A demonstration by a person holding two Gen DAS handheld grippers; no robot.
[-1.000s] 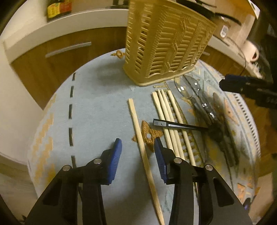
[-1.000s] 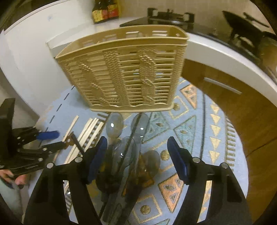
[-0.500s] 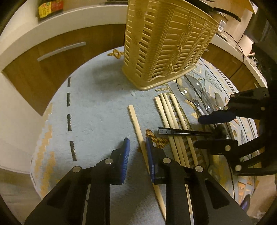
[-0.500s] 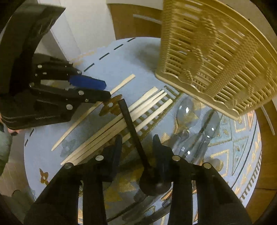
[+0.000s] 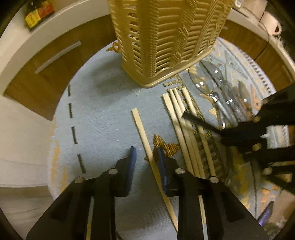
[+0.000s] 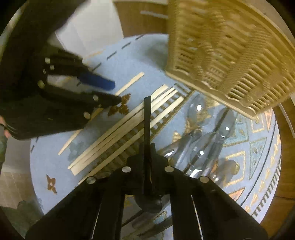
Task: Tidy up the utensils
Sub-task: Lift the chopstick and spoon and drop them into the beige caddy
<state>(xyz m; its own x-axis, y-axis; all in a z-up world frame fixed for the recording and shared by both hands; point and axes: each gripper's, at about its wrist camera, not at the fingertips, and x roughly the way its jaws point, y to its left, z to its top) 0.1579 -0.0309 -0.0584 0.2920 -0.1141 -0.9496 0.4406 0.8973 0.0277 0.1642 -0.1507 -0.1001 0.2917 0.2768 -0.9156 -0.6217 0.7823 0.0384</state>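
Note:
My left gripper points down at the blue round mat. Its jaws are closing around a lone wooden chopstick, and a gap still shows beside the left blue pad. The left gripper also shows in the right wrist view. My right gripper is shut on the handle of a black spoon, whose bowl sits under the gripper body. That handle crosses a bundle of several chopsticks. A tan slatted basket stands at the far side of the mat.
Several metal spoons lie right of the chopstick bundle, close to the basket. Wooden cabinet fronts and a white counter edge ring the mat. Bottles stand on the counter at the far left.
The left jaws have narrowed around the lone chopstick. The right gripper swung from over the metal spoons to the black spoon handle and shut on it.

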